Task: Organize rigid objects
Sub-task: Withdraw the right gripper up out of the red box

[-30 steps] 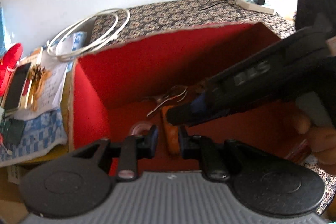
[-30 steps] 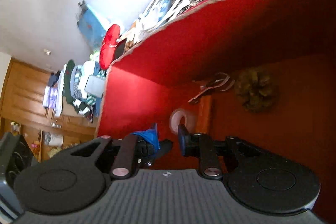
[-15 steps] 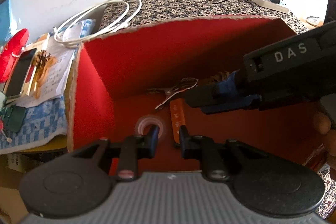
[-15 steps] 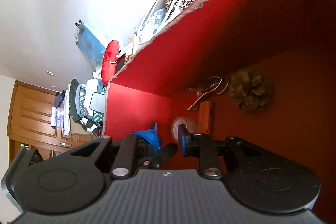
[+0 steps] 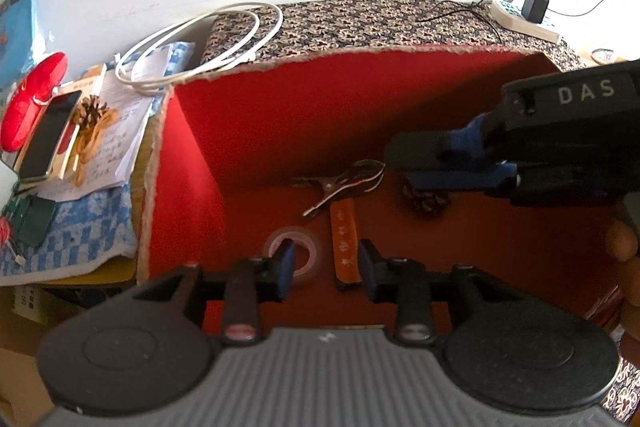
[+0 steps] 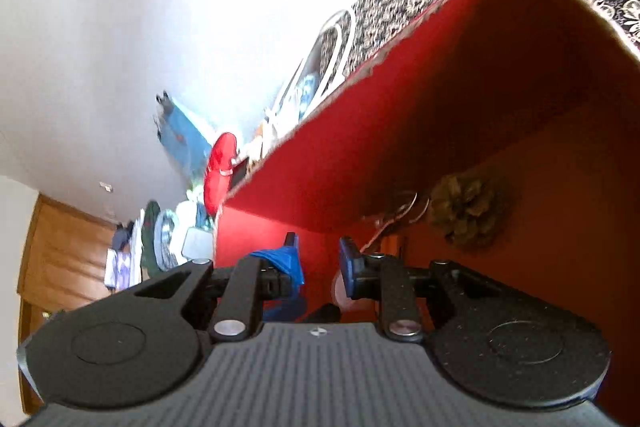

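Left wrist view shows the red box [image 5: 248, 131] already holding a metal clip [image 5: 340, 187], orange bar [image 5: 345, 239], tape roll [image 5: 294, 253] and pinecone [image 5: 424, 199]. Both the left gripper [image 5: 324, 267] and right gripper [image 6: 318, 267] hang open and empty above it. Another pinecone [image 5: 91, 111] and a phone [image 5: 50, 135] lie on the worktop far left, so sorting seems unfinished.

The one clear piece of lettering is "DAS", in pale raised capitals on the black body of the right gripper [image 5: 436, 157], which reaches in from the right, above and to the right of the left jaws. Just ahead of those jaws, between their tips, lies an orange strip [image 5: 345, 241] with small pale characters running down it, too small to read. Far off to the left of the jaws, sheets of paper [image 5: 114, 131] carry lines of handwriting or print, also illegible. In the right wrist view nothing can be read.
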Available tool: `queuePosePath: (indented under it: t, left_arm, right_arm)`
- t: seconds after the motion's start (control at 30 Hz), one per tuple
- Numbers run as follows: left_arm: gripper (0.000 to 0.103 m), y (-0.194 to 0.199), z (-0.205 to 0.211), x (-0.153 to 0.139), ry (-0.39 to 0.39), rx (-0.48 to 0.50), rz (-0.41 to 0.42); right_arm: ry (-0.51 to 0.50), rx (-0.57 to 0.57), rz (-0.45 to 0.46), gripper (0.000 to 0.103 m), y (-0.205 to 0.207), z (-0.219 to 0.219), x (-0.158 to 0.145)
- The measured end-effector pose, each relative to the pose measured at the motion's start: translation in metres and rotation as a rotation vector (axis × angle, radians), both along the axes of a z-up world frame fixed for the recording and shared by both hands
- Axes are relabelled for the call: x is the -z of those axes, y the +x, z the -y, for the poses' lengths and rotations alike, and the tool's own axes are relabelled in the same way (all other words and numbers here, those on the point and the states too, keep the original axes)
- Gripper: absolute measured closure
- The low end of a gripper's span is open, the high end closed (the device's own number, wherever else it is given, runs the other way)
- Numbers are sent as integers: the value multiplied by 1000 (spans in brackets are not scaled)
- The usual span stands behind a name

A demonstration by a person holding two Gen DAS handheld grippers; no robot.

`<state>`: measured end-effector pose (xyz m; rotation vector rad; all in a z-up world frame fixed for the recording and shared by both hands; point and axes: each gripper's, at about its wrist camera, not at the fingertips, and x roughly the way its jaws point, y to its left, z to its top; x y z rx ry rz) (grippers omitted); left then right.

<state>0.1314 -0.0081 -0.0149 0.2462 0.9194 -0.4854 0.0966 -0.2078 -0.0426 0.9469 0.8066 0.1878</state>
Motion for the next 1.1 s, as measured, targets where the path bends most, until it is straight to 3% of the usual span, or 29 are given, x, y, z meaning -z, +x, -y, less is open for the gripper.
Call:
queuePosePath:
  t: [0.37,0.77,1.1]
  left_arm:
    - [64,-8,6,-3,75,-66,41]
    - [48,-31,11,-16,147,-102,100]
    - [43,-54,11,-32,171,-141,143]
  right_arm:
    - [-140,28,42,96,-10,-5,-13]
    - [-290,28,99,95,-38,-16,-35]
    - [-441,67,130,95,-69,-29,-58]
